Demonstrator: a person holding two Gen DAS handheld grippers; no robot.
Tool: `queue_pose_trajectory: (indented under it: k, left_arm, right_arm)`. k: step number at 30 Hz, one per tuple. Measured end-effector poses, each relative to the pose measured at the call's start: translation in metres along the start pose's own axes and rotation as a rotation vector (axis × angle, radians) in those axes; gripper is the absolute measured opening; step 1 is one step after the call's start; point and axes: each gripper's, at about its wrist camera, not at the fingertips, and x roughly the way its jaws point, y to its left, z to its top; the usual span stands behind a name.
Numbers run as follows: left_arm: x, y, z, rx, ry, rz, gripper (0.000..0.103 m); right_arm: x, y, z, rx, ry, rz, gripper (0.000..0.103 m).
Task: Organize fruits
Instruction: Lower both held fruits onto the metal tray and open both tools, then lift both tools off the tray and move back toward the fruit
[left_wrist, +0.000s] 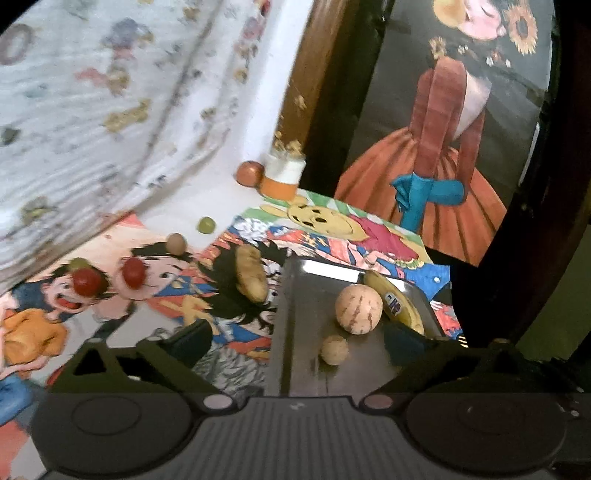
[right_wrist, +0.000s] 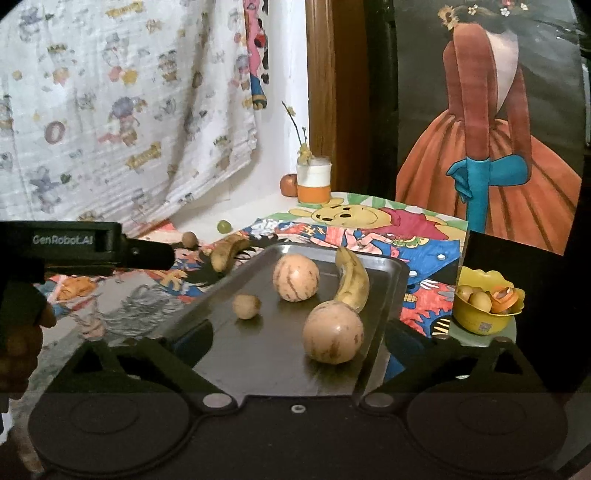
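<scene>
A dark metal tray lies on the cartoon-print cloth. In the right wrist view it holds two striped round melons, a banana and a small brown fruit. The left wrist view shows the tray with one melon, the banana and the small fruit. On the cloth lie another banana, two red tomatoes, a brown fruit and a green fruit. My left gripper is open over the tray's edge. My right gripper is open above the tray.
A white-and-orange jar with a twig and an orange-red fruit stand at the back by the wall. A yellow bowl with small fruits and peel sits right of the tray. A painting leans behind. A printed sheet hangs at left.
</scene>
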Motion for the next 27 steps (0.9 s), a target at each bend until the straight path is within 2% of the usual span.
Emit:
queue_pose_trajectory:
  k: [7, 12, 21, 27]
  left_arm:
    - [-0.048, 0.014, -0.010, -0.031, -0.016, 0.040, 0.103]
    - [-0.077, 0.026, -0.023, -0.022, -0.008, 0.109, 0.103]
    - [-0.111, 0.051, -0.048, -0.019, 0.041, 0.200, 0.103]
    - [-0.128, 0.070, -0.060, -0.026, 0.077, 0.252, 0.103]
  right_arm:
    - [-0.035, 0.018, -0.005, 0.030, 0.018, -0.003, 0.102]
    - [-0.052, 0.027, -0.011, 0.076, 0.033, -0.020, 0.102]
    - [-0.070, 0.054, -0.026, 0.142, 0.160, -0.014, 0.102]
    - [-0.073, 0.085, -0.036, 0.099, 0.221, 0.021, 0.102]
